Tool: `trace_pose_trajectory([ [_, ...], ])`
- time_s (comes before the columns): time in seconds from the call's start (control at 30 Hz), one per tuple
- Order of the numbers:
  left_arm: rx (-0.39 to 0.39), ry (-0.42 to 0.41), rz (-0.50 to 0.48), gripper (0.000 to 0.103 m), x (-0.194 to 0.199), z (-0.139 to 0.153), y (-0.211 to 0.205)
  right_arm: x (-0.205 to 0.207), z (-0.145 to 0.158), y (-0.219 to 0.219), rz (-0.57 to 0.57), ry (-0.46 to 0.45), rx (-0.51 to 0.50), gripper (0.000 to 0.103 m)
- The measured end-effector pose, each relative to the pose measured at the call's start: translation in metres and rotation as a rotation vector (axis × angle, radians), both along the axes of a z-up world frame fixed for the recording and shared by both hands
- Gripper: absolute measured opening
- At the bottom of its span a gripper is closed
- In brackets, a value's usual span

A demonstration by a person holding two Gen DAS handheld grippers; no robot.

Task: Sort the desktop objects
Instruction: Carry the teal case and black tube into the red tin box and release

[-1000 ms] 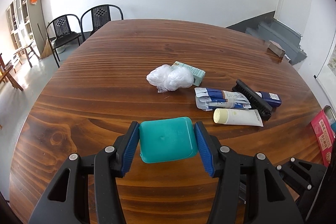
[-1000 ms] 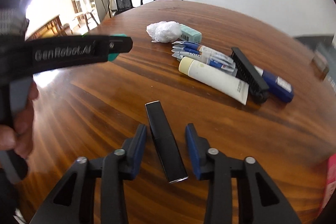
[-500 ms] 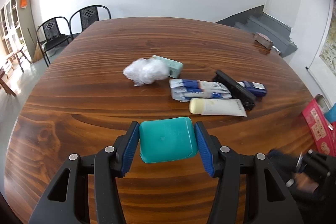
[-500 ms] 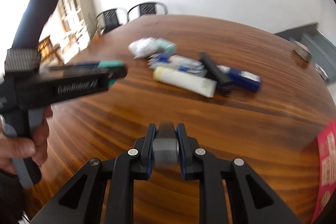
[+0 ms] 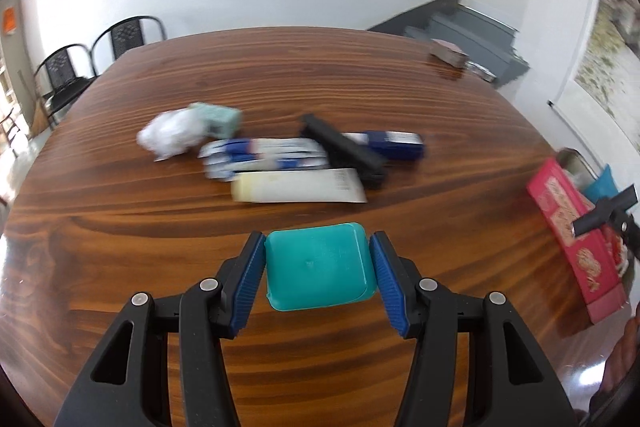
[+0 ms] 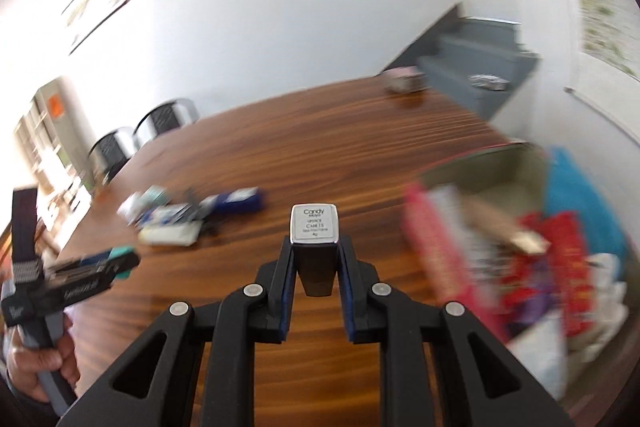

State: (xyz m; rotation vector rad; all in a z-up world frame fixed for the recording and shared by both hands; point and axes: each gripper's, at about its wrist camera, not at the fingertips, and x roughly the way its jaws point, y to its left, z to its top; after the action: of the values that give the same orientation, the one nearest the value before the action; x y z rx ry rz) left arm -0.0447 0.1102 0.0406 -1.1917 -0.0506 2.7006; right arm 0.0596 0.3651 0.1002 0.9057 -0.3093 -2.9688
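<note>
My left gripper (image 5: 317,269) is shut on a teal plastic box (image 5: 318,269), held above the wooden table (image 5: 120,227). My right gripper (image 6: 314,259) is shut on a black lipstick case (image 6: 314,247) whose silver labelled end faces the camera. It hangs over the table, left of a red box (image 6: 460,247) filled with packets. In the left wrist view the same red box (image 5: 576,251) sits at the table's right edge, with the right gripper's tip (image 5: 604,213) above it. The left gripper (image 6: 96,273) and the hand holding it show at the left of the right wrist view.
Mid-table lie a white crumpled bag (image 5: 172,135), a mint carton (image 5: 218,117), blue-white sachets (image 5: 264,155), a cream tube (image 5: 298,187), a black brush (image 5: 344,151) and a dark blue pack (image 5: 394,145). A small block (image 5: 448,53) sits far right. Two chairs (image 5: 100,55) stand behind.
The right gripper closed on the lipstick case, lifted it off the table and swung right toward the red box. The left gripper drifted right with the teal box still held.
</note>
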Motion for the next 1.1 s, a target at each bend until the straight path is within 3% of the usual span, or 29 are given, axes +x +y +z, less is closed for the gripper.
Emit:
trace_pose_trajectory([
  [0.23, -0.009, 0.008, -0.121, 0.057, 0.007, 0.011, 0.065, 0.036, 0.005, 0.072, -0.168, 0.033, -0.012, 0.022],
  [0.4, -0.007, 0.016, -0.222, 0.057, 0.01, 0.021, 0.119, 0.042, -0.003, 0.107, -0.226, 0.019, -0.036, 0.022],
  [0.77, 0.025, 0.045, -0.478, 0.057, 0.021, 0.04, 0.235, 0.046, -0.01, 0.126, -0.206, 0.03, -0.08, 0.022],
  [0.97, 0.031, 0.061, -0.54, 0.057, 0.024, 0.045, 0.273, 0.049, -0.009, 0.135, -0.211, 0.044, -0.088, 0.022],
  [1.1, 0.05, 0.029, -0.57, 0.057, 0.02, 0.038, 0.288, 0.049, -0.013, 0.135, -0.201, 0.035, -0.087, 0.022],
])
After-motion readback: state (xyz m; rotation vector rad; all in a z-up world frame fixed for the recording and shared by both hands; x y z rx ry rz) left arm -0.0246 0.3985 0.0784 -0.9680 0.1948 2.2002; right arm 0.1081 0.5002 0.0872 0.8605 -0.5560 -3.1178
